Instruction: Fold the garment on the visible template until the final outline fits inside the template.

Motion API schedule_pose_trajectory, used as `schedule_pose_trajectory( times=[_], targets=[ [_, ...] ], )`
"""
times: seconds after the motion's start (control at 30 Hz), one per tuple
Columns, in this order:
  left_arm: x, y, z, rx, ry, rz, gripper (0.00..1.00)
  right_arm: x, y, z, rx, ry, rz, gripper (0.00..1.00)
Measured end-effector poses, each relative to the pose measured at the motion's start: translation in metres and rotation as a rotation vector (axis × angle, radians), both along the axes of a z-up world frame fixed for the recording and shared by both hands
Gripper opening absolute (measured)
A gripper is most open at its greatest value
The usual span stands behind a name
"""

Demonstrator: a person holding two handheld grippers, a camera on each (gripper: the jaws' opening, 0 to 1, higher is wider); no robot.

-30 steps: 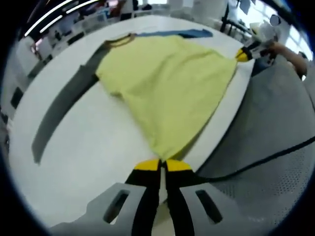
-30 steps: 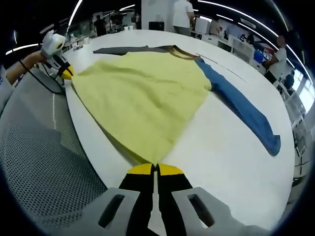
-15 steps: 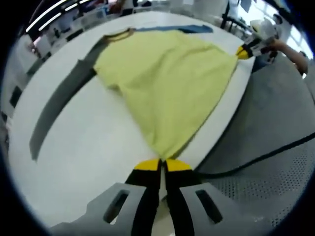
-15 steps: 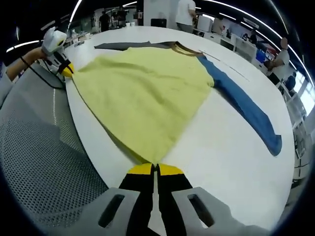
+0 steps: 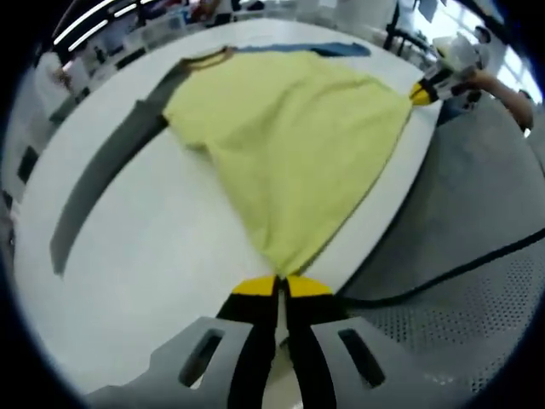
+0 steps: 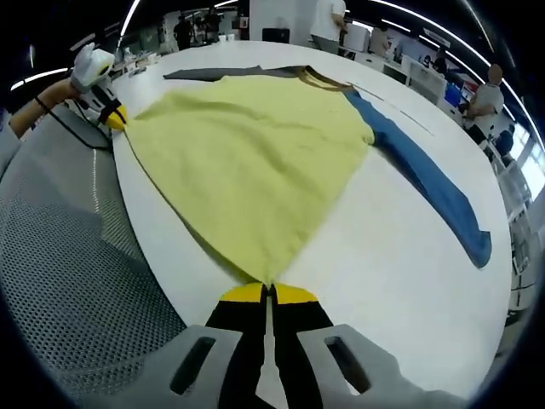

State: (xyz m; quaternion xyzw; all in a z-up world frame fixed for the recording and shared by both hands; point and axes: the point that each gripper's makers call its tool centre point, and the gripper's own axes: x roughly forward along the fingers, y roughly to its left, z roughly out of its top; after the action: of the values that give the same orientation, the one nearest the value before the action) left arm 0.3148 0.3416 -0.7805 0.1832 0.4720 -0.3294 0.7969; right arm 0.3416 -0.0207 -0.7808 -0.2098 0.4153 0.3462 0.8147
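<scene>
A: Where does the garment [image 5: 298,145] lie?

B: Spread on the white table [image 5: 153,256], yellow body toward the near edge, grey sleeve [image 5: 102,175] to one side, blue sleeve [image 6: 426,183] to the other.

A: And the grippers?

B: The left gripper [image 5: 280,288] has its jaws closed on one hem corner, the right gripper [image 6: 268,294] is clamped on the other. A black cable [image 5: 443,277] crosses the grey floor.
</scene>
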Motion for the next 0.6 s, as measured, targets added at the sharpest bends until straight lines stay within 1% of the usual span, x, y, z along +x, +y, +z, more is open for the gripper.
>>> schedule_pose_trajectory(
  times=[0.3, 0.53, 0.6],
  targets=[
    [-0.001, -0.002, 0.003, 0.006, 0.003, -0.012, 0.00, -0.002, -0.001, 0.003, -0.008, 0.003, 0.010, 0.02],
    [0.001, -0.006, 0.024, -0.014, -0.016, -0.020, 0.00, 0.000, -0.002, 0.022, 0.025, -0.012, 0.006, 0.02],
    [0.004, -0.006, 0.032, -0.023, -0.038, -0.020, 0.00, 0.002, -0.001, 0.031, 0.047, -0.027, -0.001, 0.02]
  ],
)
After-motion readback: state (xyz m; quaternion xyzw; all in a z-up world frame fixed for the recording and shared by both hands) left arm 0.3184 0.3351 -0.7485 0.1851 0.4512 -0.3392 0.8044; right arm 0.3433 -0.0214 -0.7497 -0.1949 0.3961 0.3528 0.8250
